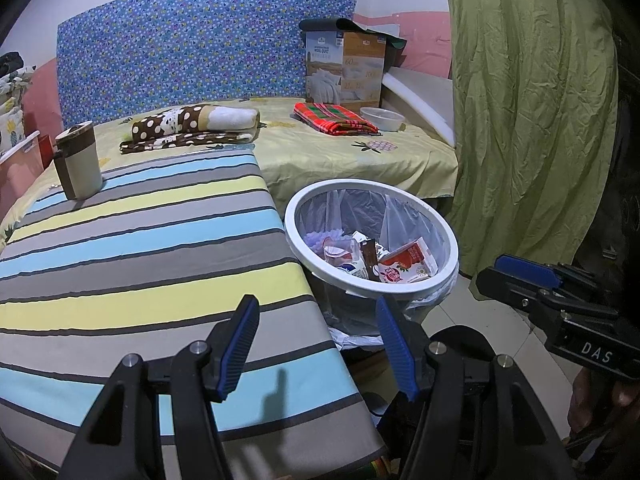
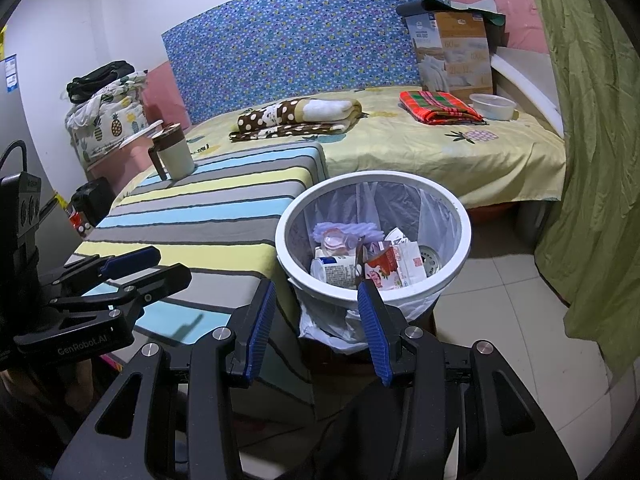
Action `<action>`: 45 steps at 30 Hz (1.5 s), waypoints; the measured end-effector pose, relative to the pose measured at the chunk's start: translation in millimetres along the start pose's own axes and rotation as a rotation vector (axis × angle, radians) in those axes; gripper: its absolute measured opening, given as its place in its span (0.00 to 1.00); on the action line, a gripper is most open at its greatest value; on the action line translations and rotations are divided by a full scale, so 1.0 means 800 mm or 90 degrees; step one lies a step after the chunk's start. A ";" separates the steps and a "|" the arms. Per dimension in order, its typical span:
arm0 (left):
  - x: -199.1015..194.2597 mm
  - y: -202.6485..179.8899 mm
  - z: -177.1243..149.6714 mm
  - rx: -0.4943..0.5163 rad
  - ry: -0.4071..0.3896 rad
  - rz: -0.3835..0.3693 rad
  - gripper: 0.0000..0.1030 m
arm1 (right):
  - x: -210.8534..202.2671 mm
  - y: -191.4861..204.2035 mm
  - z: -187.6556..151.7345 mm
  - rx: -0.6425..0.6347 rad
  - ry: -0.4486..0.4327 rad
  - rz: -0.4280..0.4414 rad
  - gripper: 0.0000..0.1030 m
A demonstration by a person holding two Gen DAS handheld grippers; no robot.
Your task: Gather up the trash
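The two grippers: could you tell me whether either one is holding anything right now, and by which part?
Nothing is held: the left gripper and the right gripper are both open and empty.

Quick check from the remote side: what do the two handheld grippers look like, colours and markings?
Both are black plastic frames with silver bolts and ribbed blue pads on the fingers. The left gripper shows "GenRobot.AI" in pale lettering on its side in the right wrist view, with a black cable behind it. The right gripper carries "DAS" in white in the left wrist view. No sleeves can be made out.
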State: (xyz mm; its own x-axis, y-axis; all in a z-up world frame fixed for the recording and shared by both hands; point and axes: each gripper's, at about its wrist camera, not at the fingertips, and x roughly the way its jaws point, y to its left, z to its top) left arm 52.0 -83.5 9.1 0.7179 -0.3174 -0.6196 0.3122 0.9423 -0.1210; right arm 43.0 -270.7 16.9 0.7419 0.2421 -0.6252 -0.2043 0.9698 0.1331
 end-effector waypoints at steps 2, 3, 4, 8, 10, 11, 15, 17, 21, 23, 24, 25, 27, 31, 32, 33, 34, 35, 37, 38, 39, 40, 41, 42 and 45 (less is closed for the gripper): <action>0.000 0.001 0.000 -0.001 0.000 0.000 0.61 | 0.000 0.000 0.000 0.000 0.000 0.001 0.44; 0.001 0.001 0.000 -0.001 0.000 0.000 0.61 | 0.000 0.000 0.000 0.000 0.000 0.000 0.44; 0.001 0.001 0.000 -0.001 0.000 0.000 0.61 | 0.000 0.000 0.000 0.000 0.000 0.000 0.44; -0.001 0.002 -0.001 -0.004 0.000 0.000 0.61 | 0.000 0.000 0.000 -0.001 0.001 0.000 0.44; 0.002 0.005 0.000 -0.005 0.001 0.001 0.61 | 0.001 0.000 0.000 -0.001 0.001 0.000 0.44; 0.002 0.005 0.000 -0.006 0.001 0.002 0.61 | 0.001 0.000 0.000 -0.001 0.002 0.000 0.44; 0.002 0.005 0.000 -0.007 0.001 0.002 0.61 | 0.000 0.001 0.000 -0.001 0.001 0.000 0.44; 0.002 0.005 0.000 -0.007 0.002 0.002 0.61 | 0.000 0.000 0.000 -0.002 0.001 0.000 0.44; 0.002 0.004 -0.001 -0.007 0.001 0.003 0.61 | 0.000 0.000 0.000 -0.002 0.002 -0.001 0.44; 0.002 0.004 0.000 -0.008 0.001 0.002 0.61 | 0.000 0.001 0.000 -0.002 0.002 0.000 0.44; 0.003 0.004 0.000 -0.007 0.001 0.003 0.61 | 0.000 0.000 0.000 -0.002 0.002 0.000 0.44; 0.003 0.004 0.000 -0.007 0.001 0.004 0.61 | 0.001 0.001 0.000 -0.002 0.002 0.000 0.44; 0.003 0.004 -0.001 -0.006 0.000 0.007 0.61 | 0.001 0.001 0.000 -0.002 0.003 0.000 0.44; 0.001 0.003 -0.002 -0.003 -0.002 0.016 0.61 | 0.001 0.001 0.000 -0.003 0.003 0.000 0.44; 0.001 0.004 -0.002 -0.002 -0.002 0.018 0.61 | 0.001 0.002 0.000 -0.002 0.003 0.000 0.44; 0.001 0.004 -0.002 -0.002 -0.002 0.018 0.61 | 0.001 0.002 0.000 -0.002 0.003 -0.001 0.44; 0.001 0.003 -0.002 -0.002 -0.002 0.017 0.61 | 0.002 0.002 0.000 -0.002 0.004 0.000 0.44; 0.001 0.003 -0.002 -0.003 -0.001 0.016 0.61 | 0.003 0.002 -0.001 -0.002 0.005 0.000 0.44; 0.001 0.003 -0.002 -0.002 -0.001 0.017 0.61 | 0.005 0.002 -0.001 -0.002 0.007 0.000 0.44; 0.001 0.003 -0.002 -0.003 -0.002 0.018 0.61 | 0.005 0.003 -0.001 -0.002 0.008 0.000 0.44; 0.001 0.003 -0.002 -0.003 -0.001 0.018 0.61 | 0.006 0.003 -0.001 -0.003 0.009 0.000 0.44; 0.001 0.004 -0.002 -0.003 -0.001 0.017 0.61 | 0.006 0.003 -0.001 -0.003 0.009 0.000 0.44; 0.001 0.004 -0.002 -0.003 -0.001 0.018 0.61 | 0.006 0.003 -0.001 -0.003 0.009 0.000 0.44; 0.001 0.004 -0.002 -0.003 -0.002 0.019 0.61 | 0.006 0.003 -0.001 -0.003 0.009 0.000 0.44; 0.003 0.003 -0.003 -0.002 0.000 0.022 0.61 | 0.006 0.004 -0.001 -0.003 0.009 0.000 0.44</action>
State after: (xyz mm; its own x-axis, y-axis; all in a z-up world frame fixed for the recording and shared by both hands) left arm 52.7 -81.7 5.3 0.7284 -0.2850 -0.6230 0.2855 0.9529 -0.1021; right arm 45.4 -266.7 13.8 0.7329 0.2414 -0.6360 -0.2070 0.9697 0.1295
